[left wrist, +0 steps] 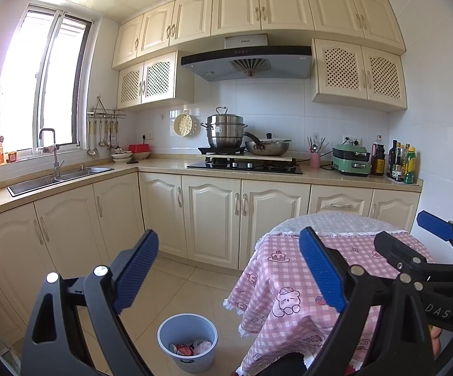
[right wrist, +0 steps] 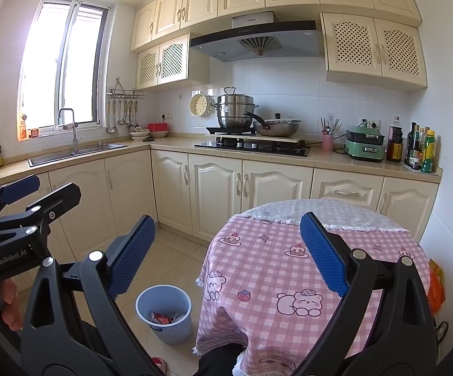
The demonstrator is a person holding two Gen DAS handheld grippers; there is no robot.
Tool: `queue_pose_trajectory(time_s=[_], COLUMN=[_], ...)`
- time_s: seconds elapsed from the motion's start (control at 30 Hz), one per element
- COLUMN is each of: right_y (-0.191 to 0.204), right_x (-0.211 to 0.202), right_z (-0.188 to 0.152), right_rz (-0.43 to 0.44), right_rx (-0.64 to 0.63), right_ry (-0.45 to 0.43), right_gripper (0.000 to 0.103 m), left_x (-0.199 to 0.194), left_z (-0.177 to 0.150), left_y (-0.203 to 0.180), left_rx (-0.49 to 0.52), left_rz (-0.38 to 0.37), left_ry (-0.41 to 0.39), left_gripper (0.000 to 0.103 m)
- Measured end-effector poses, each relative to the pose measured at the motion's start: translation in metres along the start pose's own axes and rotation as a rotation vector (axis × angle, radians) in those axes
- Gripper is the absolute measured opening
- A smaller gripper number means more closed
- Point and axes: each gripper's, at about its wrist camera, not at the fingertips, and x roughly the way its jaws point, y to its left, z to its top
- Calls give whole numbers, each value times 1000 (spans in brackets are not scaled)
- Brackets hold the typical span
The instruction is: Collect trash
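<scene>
"GenRobot.AI" reads on the left tool (left wrist: 229, 269) as seen from the right wrist view; "DAS" shows on the right tool (right wrist: 228, 255) from the left one. Both tools stand wide apart, holding and touching nothing. Below and between the fingers sits the blue bin (right wrist: 163, 313) on the floor with trash (right wrist: 163, 318) inside, just left of the pink-checked bench (right wrist: 267, 269).

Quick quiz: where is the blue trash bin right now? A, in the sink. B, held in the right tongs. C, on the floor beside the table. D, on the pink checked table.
C: the blue trash bin stands on the tiled floor beside the pink checked table, with wrappers inside.
</scene>
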Motion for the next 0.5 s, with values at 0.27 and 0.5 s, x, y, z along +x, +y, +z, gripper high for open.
queue_pose_trajectory(time_s=[0.27, 0.5], right_y=[1, 1], right_x=[1, 3], right_z=[0, 0], right_rz=[0, 2], right_rx=[0, -1], right_ry=[2, 4], right_gripper=[92, 92], left_x=[1, 1], left_z=[0, -2], left_y=[-1, -1], left_rx=[0, 1], left_rz=[0, 3], left_ry=[2, 3], left_gripper=[89, 89])
